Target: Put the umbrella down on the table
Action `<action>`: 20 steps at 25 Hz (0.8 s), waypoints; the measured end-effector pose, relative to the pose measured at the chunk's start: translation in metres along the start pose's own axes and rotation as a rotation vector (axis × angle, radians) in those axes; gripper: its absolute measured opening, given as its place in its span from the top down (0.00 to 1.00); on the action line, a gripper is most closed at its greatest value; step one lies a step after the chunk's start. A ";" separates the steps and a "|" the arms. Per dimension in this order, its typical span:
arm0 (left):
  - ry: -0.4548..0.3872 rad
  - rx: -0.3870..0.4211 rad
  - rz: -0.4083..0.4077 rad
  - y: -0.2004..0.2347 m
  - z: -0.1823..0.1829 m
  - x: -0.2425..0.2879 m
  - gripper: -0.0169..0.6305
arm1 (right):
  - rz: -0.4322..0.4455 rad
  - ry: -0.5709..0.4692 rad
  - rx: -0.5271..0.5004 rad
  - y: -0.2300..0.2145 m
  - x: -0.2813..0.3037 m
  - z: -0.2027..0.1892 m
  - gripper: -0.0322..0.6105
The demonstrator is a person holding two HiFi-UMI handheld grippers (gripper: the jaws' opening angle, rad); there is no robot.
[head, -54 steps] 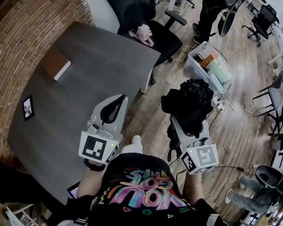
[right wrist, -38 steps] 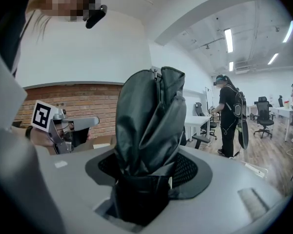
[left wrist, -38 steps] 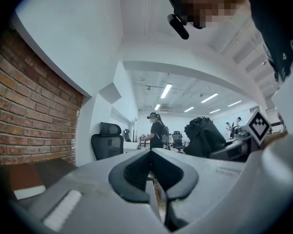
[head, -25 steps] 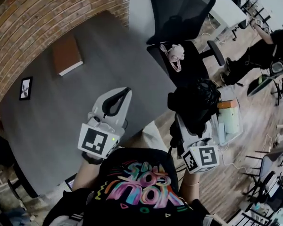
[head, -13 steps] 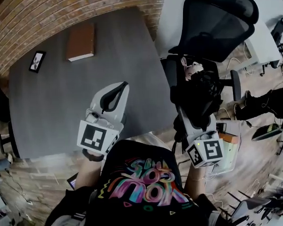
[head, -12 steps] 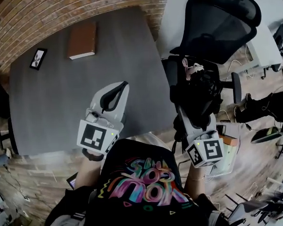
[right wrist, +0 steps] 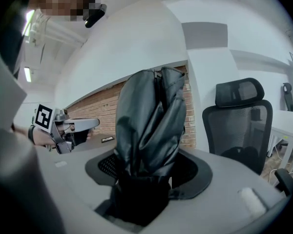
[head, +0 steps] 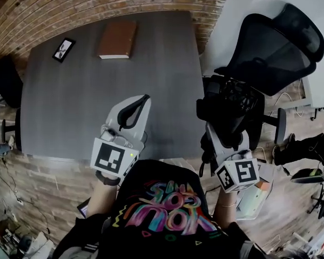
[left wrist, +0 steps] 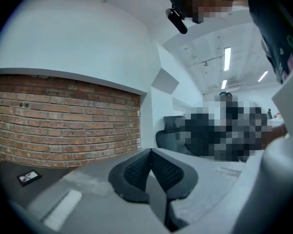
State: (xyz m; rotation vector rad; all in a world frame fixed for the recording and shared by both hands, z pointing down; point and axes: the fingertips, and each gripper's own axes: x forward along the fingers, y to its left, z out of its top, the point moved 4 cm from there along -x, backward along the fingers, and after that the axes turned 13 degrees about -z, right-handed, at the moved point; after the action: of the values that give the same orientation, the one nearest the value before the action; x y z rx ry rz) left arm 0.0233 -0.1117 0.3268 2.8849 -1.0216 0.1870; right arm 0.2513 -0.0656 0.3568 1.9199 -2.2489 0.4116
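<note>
Head view: left gripper above grey rectangular tabletop, by its near edge; right gripper off tabletop's right edge, carrying black folded fabric umbrella. Left gripper view: jaws closed together, nothing between. Right gripper view: jaws wide, clamped round umbrella, which stands upright

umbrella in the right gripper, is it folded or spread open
Folded. The umbrella is a tight bundle of creased black fabric, clamped in the right gripper, with no canopy spread out.
</note>
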 end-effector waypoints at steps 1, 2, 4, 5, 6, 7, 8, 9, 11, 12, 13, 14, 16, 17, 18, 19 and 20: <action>-0.002 0.002 0.008 0.003 0.000 -0.001 0.98 | 0.008 0.001 -0.002 0.002 0.004 0.001 0.54; -0.007 0.003 0.016 0.006 0.001 -0.002 0.98 | 0.014 0.002 -0.005 0.003 0.008 0.002 0.54; -0.021 -0.002 0.029 0.010 0.002 -0.004 0.98 | 0.023 0.005 -0.018 0.007 0.015 0.004 0.54; -0.026 -0.007 0.035 0.012 0.002 -0.005 0.98 | 0.030 0.006 -0.026 0.009 0.018 0.006 0.54; -0.030 -0.011 0.040 0.014 0.003 -0.006 0.98 | 0.038 0.006 -0.032 0.011 0.021 0.008 0.54; -0.032 -0.014 0.045 0.016 0.003 -0.006 0.98 | 0.047 0.005 -0.036 0.013 0.024 0.010 0.54; -0.033 -0.016 0.048 0.018 0.002 -0.005 0.98 | 0.057 0.005 -0.041 0.014 0.029 0.012 0.54; -0.035 -0.019 0.051 0.020 0.001 -0.004 0.98 | 0.065 0.006 -0.047 0.015 0.034 0.014 0.54; -0.041 -0.028 0.058 0.022 0.000 -0.001 0.98 | 0.082 0.014 -0.061 0.017 0.044 0.016 0.54; -0.045 -0.035 0.061 0.023 -0.001 0.000 0.98 | 0.090 0.018 -0.067 0.018 0.048 0.016 0.54; -0.047 -0.042 0.063 0.024 -0.001 0.000 0.98 | 0.098 0.023 -0.073 0.020 0.052 0.016 0.54; -0.048 -0.048 0.064 0.025 -0.002 -0.001 0.98 | 0.105 0.028 -0.080 0.022 0.056 0.016 0.54; -0.047 -0.059 0.070 0.027 -0.004 -0.003 0.98 | 0.122 0.044 -0.094 0.028 0.063 0.014 0.54; -0.046 -0.064 0.073 0.028 -0.004 -0.004 0.98 | 0.131 0.054 -0.100 0.031 0.066 0.013 0.54; -0.045 -0.067 0.077 0.030 -0.005 -0.004 0.98 | 0.140 0.065 -0.106 0.033 0.070 0.011 0.54; -0.045 -0.069 0.081 0.031 -0.005 -0.004 0.98 | 0.147 0.076 -0.111 0.034 0.074 0.009 0.54; -0.046 -0.070 0.083 0.032 -0.005 -0.004 0.98 | 0.155 0.087 -0.114 0.035 0.078 0.006 0.54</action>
State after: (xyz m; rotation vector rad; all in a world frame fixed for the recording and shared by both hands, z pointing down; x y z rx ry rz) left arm -0.0007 -0.1338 0.3322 2.7982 -1.1333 0.0883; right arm 0.2045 -0.1358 0.3697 1.6470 -2.3189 0.3702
